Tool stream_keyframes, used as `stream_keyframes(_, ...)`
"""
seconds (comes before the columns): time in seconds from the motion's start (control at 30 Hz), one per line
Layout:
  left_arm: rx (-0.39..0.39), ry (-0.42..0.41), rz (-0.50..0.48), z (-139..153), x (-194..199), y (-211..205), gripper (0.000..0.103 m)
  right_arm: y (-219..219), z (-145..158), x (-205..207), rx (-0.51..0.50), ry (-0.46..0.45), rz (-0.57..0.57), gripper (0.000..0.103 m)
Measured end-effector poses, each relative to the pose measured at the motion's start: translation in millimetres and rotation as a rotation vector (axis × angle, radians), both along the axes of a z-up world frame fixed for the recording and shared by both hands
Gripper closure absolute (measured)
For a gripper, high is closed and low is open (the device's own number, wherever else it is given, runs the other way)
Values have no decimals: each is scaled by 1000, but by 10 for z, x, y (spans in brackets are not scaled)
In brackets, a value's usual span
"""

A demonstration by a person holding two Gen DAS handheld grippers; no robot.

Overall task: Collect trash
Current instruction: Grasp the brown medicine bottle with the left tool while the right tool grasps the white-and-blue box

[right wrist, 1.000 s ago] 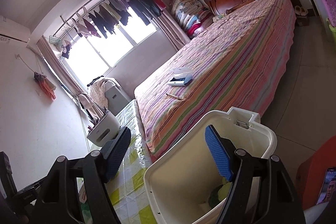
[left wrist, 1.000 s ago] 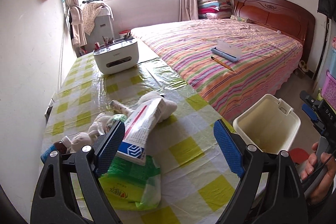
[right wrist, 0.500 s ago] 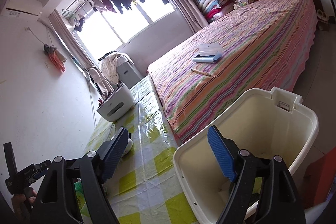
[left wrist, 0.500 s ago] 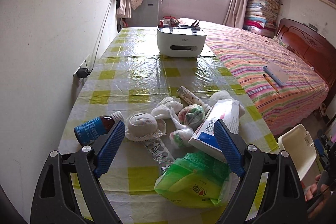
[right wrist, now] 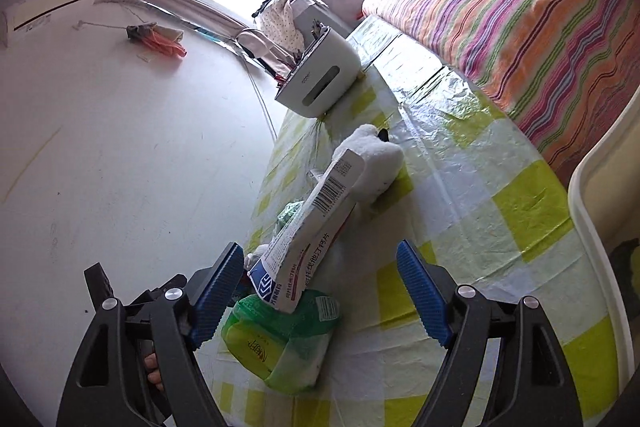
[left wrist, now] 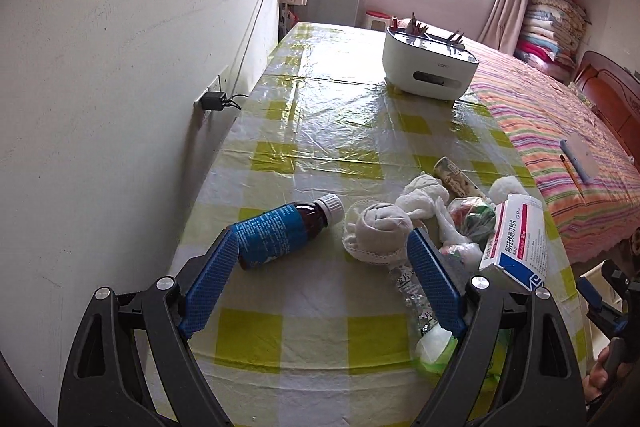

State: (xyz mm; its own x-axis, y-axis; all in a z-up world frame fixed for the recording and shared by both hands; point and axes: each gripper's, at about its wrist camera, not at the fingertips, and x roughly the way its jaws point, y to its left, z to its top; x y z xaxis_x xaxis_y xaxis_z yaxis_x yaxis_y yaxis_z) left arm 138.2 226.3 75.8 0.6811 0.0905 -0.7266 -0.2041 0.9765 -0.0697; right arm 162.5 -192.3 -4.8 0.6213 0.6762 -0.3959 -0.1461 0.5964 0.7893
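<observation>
Trash lies in a heap on the yellow-checked table point(left wrist: 340, 131): a brown bottle with a blue label point(left wrist: 280, 231), crumpled white tissue balls point(left wrist: 380, 227), a white and red medicine box point(left wrist: 516, 239) point(right wrist: 316, 231), a green tissue pack point(right wrist: 276, 339) and a paper roll point(left wrist: 452, 175). My left gripper point(left wrist: 320, 279) is open and empty, just short of the bottle and the tissue ball. My right gripper point(right wrist: 320, 299) is open and empty, over the green pack and the box. The white bin point(right wrist: 596, 187) shows at the right edge of the right wrist view.
A white organizer box with pens point(left wrist: 428, 71) point(right wrist: 320, 79) stands at the far end of the table. A wall with a socket point(left wrist: 212, 99) runs along the table's left. A striped bed point(right wrist: 520, 11) with a notebook and pencil lies to the right.
My left gripper has swung left, from the box and green pack to the bottle and tissues. My right gripper has swung from over the bin to over the table's trash.
</observation>
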Motion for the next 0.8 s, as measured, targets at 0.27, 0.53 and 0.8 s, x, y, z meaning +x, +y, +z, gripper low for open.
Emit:
stream_keyframes(0.27, 326, 69, -253, -150, 356, -11, 18, 251, -174, 240, -22, 101, 44, 26)
stream_keyframes(0.53, 450, 205, -359, -607, 691, 96, 18, 319, -237, 203, -54, 101, 45, 26)
stream_keyframes(0.8, 444, 255, -347, -737, 802, 193, 17, 348, -256, 148, -59, 96, 56, 26)
